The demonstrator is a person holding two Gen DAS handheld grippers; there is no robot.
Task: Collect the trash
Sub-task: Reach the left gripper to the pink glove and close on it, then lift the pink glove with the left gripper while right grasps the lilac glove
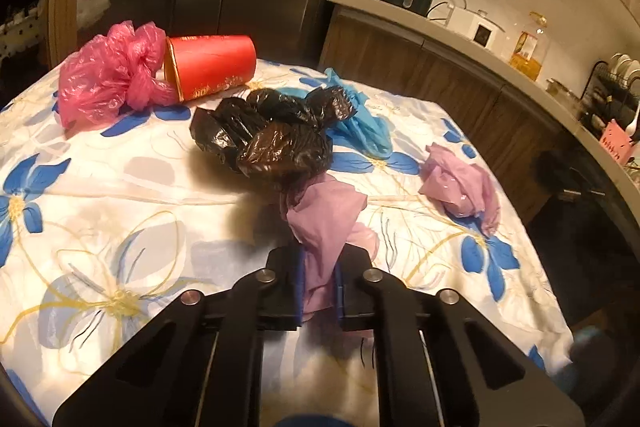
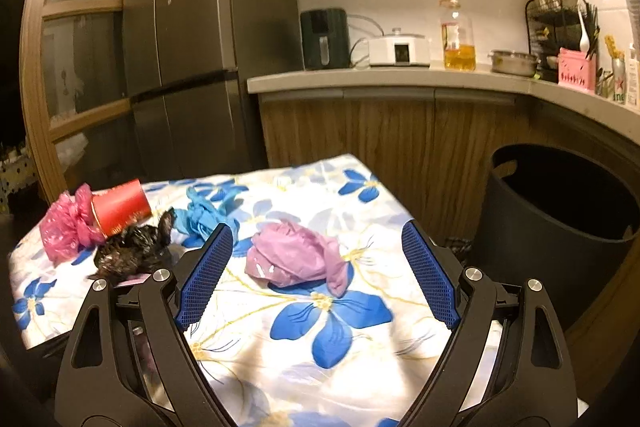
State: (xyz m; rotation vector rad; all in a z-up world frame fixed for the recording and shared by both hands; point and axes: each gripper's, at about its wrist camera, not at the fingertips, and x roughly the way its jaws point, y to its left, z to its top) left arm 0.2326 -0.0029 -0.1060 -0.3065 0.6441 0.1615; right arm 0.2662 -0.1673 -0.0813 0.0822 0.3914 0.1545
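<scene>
My left gripper (image 1: 319, 267) is shut on a crumpled purple plastic bag (image 1: 324, 223) and holds it just above the flowered tablecloth (image 1: 120, 227). A second purple bag (image 1: 460, 187) lies to the right; in the right wrist view this bag (image 2: 292, 253) lies between and beyond my open, empty right gripper (image 2: 316, 247). A black bag (image 1: 268, 139) (image 2: 132, 253), a blue bag (image 1: 360, 119) (image 2: 204, 217), a tipped red paper cup (image 1: 212, 65) (image 2: 120, 209) and a pink bag (image 1: 108, 79) (image 2: 66, 225) lie farther back.
A dark round bin (image 2: 560, 211) stands on the floor right of the table, below the kitchen counter (image 2: 400, 79). A tall fridge (image 2: 192, 27) stands behind the table. The counter holds an air fryer, a cooker, an oil bottle and a dish rack.
</scene>
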